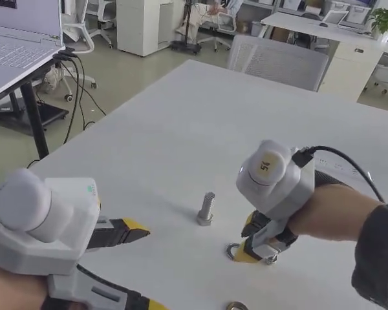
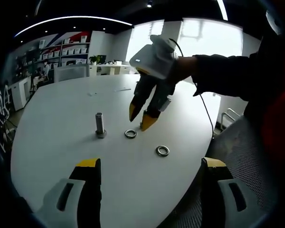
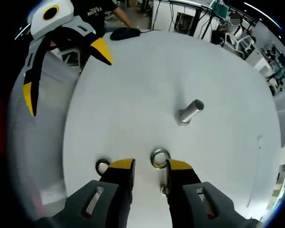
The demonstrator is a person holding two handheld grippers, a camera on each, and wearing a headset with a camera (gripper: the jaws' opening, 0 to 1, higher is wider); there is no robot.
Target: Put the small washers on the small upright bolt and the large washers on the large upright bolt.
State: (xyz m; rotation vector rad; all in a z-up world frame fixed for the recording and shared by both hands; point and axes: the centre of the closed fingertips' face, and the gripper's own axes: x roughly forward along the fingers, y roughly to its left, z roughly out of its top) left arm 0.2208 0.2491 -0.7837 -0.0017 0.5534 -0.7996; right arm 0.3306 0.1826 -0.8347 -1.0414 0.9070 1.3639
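We saw a grey threaded steel bolt (image 1: pixel 206 209) standing upright on the smooth white table (image 1: pixel 181 116). The right gripper (image 3: pixel 151 166) was parted narrowly and held nothing, with a shiny ring washer (image 3: pixel 160 158) lying flat at its yellow tips. The left gripper (image 2: pixel 150 164) gaped wide, empty.
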